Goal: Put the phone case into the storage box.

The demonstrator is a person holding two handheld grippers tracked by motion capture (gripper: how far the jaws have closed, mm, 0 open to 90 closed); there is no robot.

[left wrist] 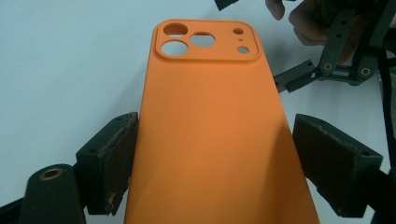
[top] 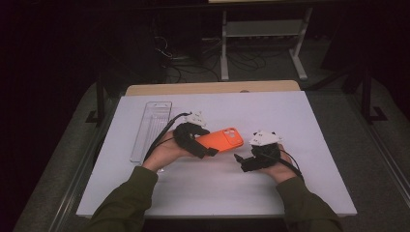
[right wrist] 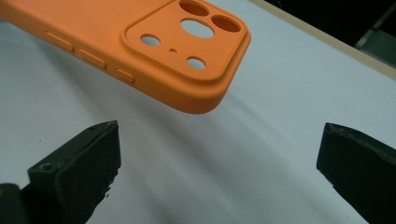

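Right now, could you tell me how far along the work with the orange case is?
Done: the case is off the table. In hand: the left gripper brackets it; grip unclear. Left: the right gripper, jaws open, hasn't taken it; the clear tray lies aside.

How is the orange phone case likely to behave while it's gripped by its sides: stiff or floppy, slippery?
The orange phone case looks empty and thin-walled, so probably light and somewhat flexible; squeezed sides may bow. Its matte finish suggests decent grip against the left gripper pads. The camera-cutout end sticks out unsupported above the table and may sag slightly.
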